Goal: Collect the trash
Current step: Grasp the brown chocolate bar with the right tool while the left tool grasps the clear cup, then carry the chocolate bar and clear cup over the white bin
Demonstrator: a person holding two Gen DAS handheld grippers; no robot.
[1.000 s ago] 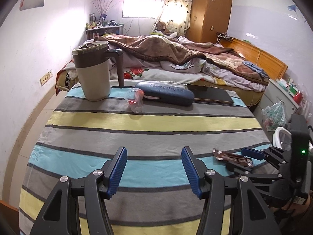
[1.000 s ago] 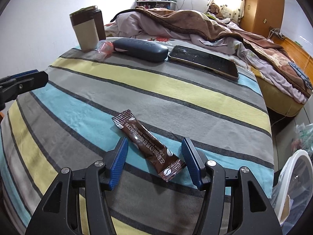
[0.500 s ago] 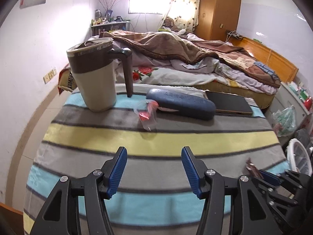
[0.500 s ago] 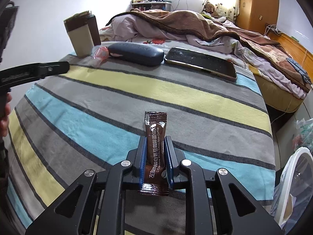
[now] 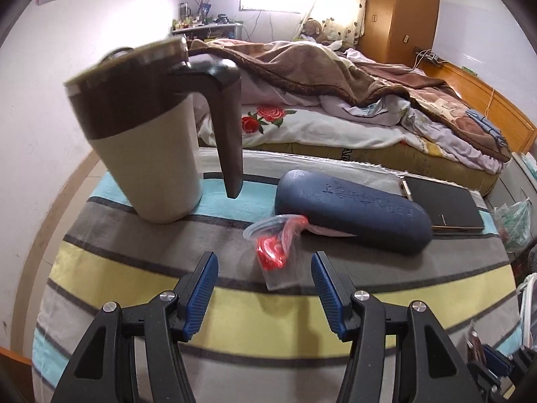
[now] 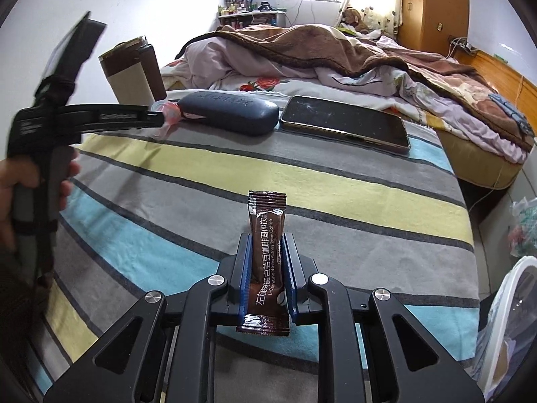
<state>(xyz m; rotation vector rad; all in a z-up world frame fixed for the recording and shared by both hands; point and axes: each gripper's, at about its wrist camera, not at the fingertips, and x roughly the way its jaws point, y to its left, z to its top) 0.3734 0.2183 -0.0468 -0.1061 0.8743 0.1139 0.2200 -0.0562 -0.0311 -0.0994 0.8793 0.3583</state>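
Observation:
A clear plastic cup with red wrapping inside (image 5: pixel 277 252) lies on its side on the striped tablecloth (image 5: pixel 134 268), against a blue glasses case (image 5: pixel 352 215). My left gripper (image 5: pixel 265 285) is open, its fingers either side of the cup and just short of it. My right gripper (image 6: pixel 266 262) is shut on a brown coffee sachet (image 6: pixel 268 231), held upright above the cloth. The left gripper also shows in the right wrist view (image 6: pixel 100 117), reaching toward the cup (image 6: pixel 167 114).
A beige and brown lidded mug (image 5: pixel 147 134) stands left of the cup. A dark tablet (image 6: pixel 345 124) lies right of the glasses case (image 6: pixel 228 110). A white bin rim (image 6: pixel 506 319) sits low at the right table edge. A bed with blankets (image 6: pixel 335 53) lies behind.
My left gripper has moved forward across the table to the cup, still open. My right gripper shut on the sachet and lifted it upright off the cloth.

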